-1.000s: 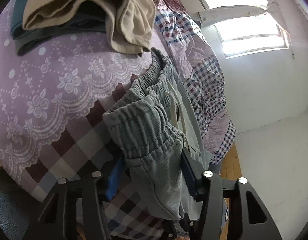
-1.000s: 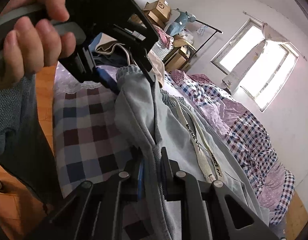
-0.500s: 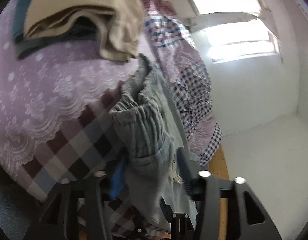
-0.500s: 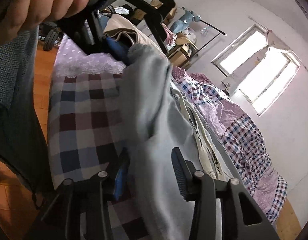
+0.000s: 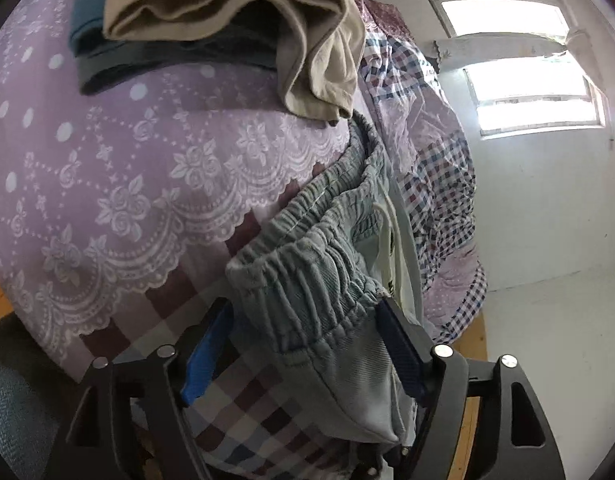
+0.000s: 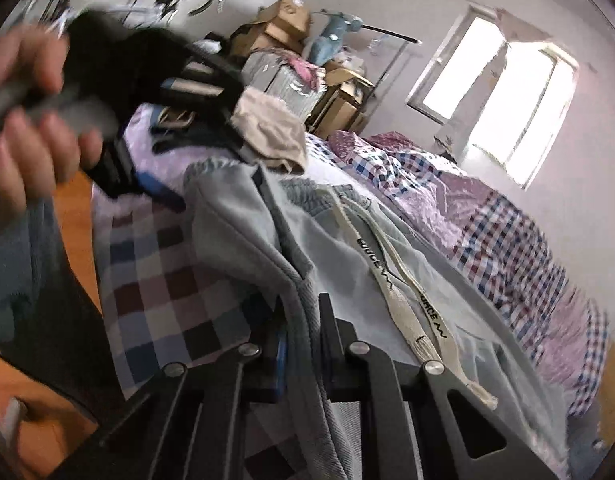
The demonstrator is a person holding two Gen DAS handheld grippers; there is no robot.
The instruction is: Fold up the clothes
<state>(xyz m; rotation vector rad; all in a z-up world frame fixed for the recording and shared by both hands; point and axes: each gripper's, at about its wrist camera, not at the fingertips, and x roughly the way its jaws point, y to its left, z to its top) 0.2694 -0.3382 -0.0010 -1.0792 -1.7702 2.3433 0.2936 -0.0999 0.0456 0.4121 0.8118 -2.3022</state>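
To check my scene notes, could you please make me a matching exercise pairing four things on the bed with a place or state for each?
Things:
1. grey-green trousers
2. beige garment
3. drawstring
4. right tool

Place or state:
A. folded on top of the pile
B. shut on the fabric's edge
C. elastic waistband between the left tool's spread fingers
D. cream, black lettering, lying across the trousers

Pairs: 1-C, 2-A, 3-D, 4-B

trousers [image 5: 327,280] on the bed [image 5: 107,200], folded pile [image 5: 227,12] behind them, boxes [image 6: 291,28] beyond the bed
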